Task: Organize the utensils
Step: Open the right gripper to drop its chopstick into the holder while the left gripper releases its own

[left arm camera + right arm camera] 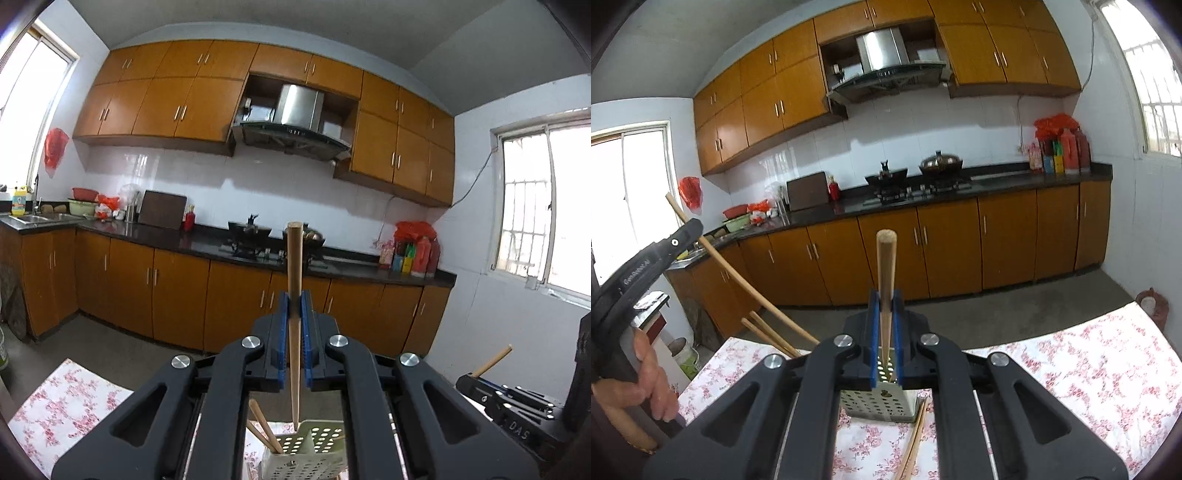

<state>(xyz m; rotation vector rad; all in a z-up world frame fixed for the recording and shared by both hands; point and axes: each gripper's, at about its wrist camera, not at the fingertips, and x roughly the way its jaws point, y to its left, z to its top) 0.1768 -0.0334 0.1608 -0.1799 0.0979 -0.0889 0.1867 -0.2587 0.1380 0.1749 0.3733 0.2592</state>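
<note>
My left gripper [294, 301] is shut on a wooden chopstick [294, 266] held upright; its thin tip hangs just above the white perforated utensil holder [314, 450]. Two chopsticks [260, 424] stand in the holder. My right gripper [885, 301] is shut on another upright chopstick [886, 266] above the same holder [882, 398]. In the right wrist view the left gripper [665, 243] appears at the left with its chopstick [713, 251] slanting down towards the holder, beside the standing chopsticks [768, 336]. A pair of chopsticks [916, 439] lies on the table by the holder.
The holder stands on a table with a pink floral cloth [1071, 369]. Behind are wooden kitchen cabinets, a dark counter [997, 181] with stove, pots and bottles. A dark chair back [583, 369] stands at the right in the left wrist view.
</note>
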